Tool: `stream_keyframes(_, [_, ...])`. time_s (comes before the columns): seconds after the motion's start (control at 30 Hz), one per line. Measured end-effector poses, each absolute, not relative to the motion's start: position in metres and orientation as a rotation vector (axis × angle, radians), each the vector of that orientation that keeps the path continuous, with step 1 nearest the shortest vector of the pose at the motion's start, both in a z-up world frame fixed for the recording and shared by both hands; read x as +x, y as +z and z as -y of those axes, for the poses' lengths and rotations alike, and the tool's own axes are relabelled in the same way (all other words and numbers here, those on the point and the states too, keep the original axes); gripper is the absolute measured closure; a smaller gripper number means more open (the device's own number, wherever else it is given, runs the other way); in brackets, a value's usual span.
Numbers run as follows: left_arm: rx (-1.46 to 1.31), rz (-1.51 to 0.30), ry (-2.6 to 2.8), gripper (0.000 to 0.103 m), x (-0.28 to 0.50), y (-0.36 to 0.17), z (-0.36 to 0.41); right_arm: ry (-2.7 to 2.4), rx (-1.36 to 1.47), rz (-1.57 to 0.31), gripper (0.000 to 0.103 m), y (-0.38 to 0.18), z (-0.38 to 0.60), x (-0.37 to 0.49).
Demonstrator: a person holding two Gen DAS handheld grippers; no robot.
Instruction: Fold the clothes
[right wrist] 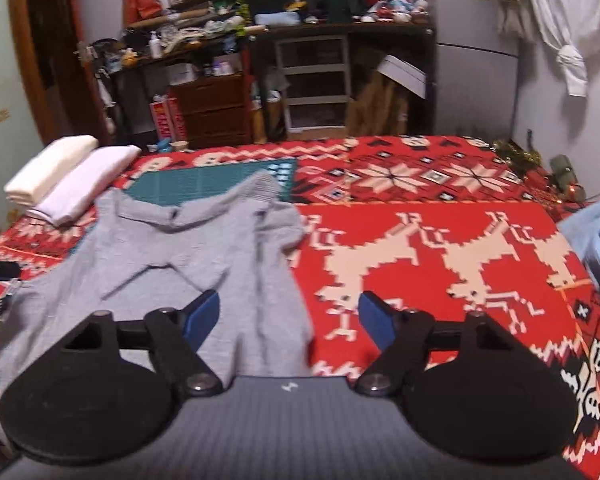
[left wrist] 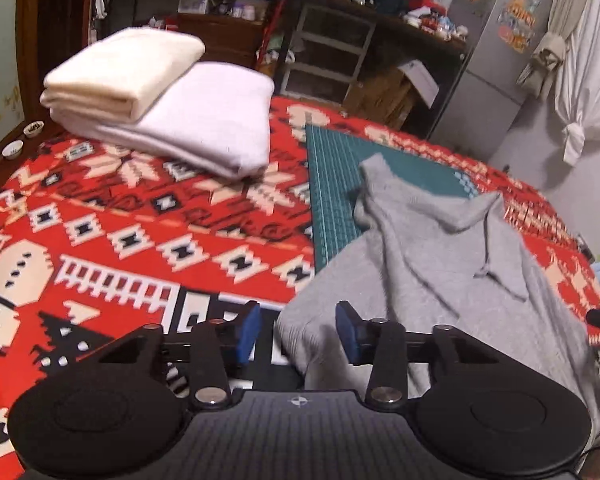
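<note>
On the patterned bed cover (right wrist: 440, 240) the grey collared shirt (right wrist: 188, 264) lies spread but rumpled, its collar end on the far green mat (right wrist: 204, 184); two folded white pieces (left wrist: 160, 112) are stacked far left; the left claw (left wrist: 296, 334) and right claw (right wrist: 290, 320) both hover agape and empty over the shirt's near hem; judging by this, the shirt awaits smoothing and a grip at the hem corners.
</note>
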State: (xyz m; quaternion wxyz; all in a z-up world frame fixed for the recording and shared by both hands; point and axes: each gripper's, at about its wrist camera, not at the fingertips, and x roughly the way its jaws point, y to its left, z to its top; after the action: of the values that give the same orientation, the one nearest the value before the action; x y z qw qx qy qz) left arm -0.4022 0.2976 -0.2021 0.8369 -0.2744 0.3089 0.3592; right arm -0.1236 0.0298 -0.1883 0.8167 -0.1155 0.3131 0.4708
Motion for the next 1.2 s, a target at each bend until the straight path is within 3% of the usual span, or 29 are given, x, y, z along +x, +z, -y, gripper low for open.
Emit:
stream_keyframes(0.17, [-0.591,-0.678,0.746,0.067,-0.401,-0.213,-0.298,0.972,-0.238,-0.69,0.039,-0.197,-0.027,-0.119])
stream_keyframes(0.2, [-0.593,-0.678,0.744,0.075,-0.4,-0.214,-0.297,0.962,-0.234,-0.692,0.039,-0.198,-0.025,-0.117])
stream_keyframes(0.23, [-0.594,-0.68,0.742,0.096,-0.4,-0.215,-0.297,0.954,-0.233,-0.692,0.039,-0.199,-0.024,-0.116])
stream_keyframes(0.37, [-0.516,-0.676,0.846,0.096,-0.401,-0.206,-0.295,0.922,-0.231,-0.7,0.049,-0.203,-0.021,-0.11])
stream_keyframes(0.5, [-0.507,-0.616,0.946,0.096,-0.418,-0.196,-0.305,0.899,-0.241,-0.724,0.065,-0.208,-0.02,-0.105])
stream_keyframes(0.6, [-0.531,-0.599,0.978,0.096,-0.428,-0.197,-0.312,0.912,-0.243,-0.746,0.071,-0.214,-0.021,-0.101])
stream_keyframes(1.03, [-0.536,-0.623,0.953,0.096,-0.424,-0.207,-0.31,1.005,-0.367,-0.736,0.072,-0.223,-0.057,-0.135])
stream_keyframes(1.2, [-0.551,-0.62,0.95,0.096,-0.426,-0.208,-0.311,0.98,-0.255,-0.782,0.072,-0.219,-0.051,-0.119])
